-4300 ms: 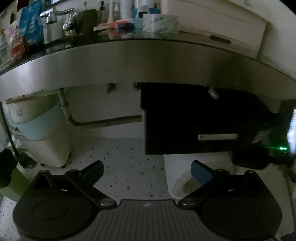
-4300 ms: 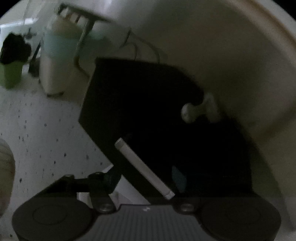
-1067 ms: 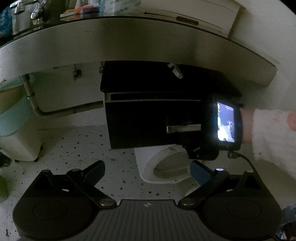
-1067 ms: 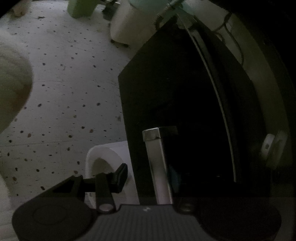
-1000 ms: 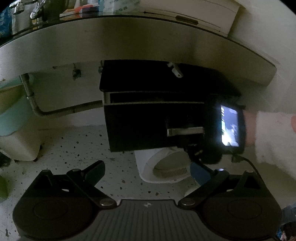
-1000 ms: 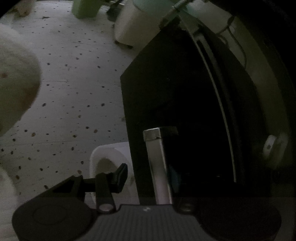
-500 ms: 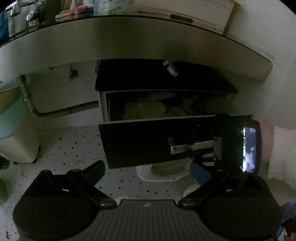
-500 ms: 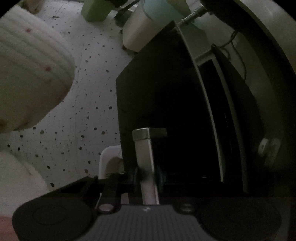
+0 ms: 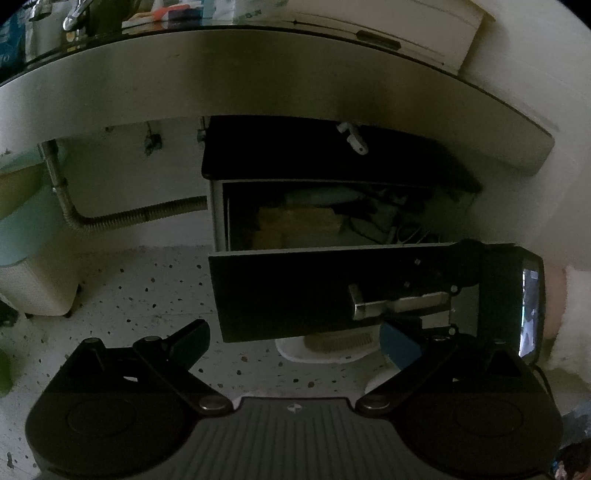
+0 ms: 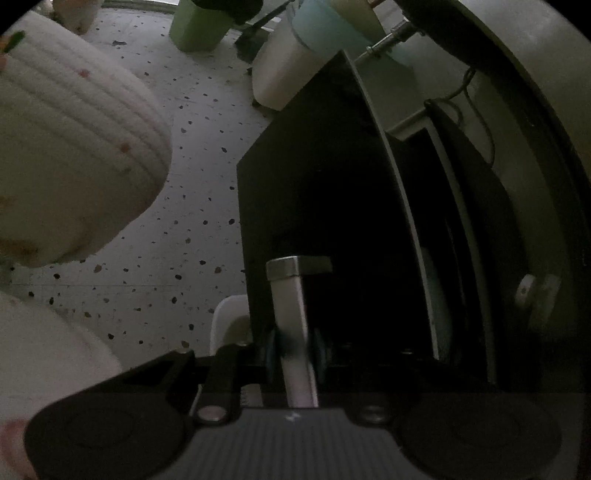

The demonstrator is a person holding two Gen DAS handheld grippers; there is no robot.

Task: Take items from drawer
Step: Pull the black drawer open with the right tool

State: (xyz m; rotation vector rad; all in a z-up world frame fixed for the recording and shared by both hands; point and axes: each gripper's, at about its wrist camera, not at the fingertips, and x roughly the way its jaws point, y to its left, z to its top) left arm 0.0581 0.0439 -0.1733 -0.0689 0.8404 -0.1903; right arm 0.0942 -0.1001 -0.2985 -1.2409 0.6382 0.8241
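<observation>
A black drawer [image 9: 280, 291] under the counter stands pulled open. Inside I see a tan flat item [image 9: 295, 221], a pale blue item [image 9: 321, 195] and tangled cables [image 9: 402, 229], dim. My right gripper [image 10: 293, 354] is shut on the drawer's silver bar handle [image 10: 286, 295]; it also shows in the left wrist view [image 9: 417, 302] on the handle [image 9: 369, 304]. My left gripper [image 9: 291, 336] is open and empty, in front of and below the drawer front.
A steel counter edge [image 9: 258, 74] overhangs the drawer. A corrugated drain pipe [image 9: 129, 216] and a white and teal bin [image 9: 26, 258] are at the left. A white tub [image 9: 325, 347] sits on the speckled floor under the drawer. A green bin [image 10: 199, 29] stands far off.
My right gripper closed on the handle and pulled the drawer out; its contents now show. The left gripper stayed open and nearly still.
</observation>
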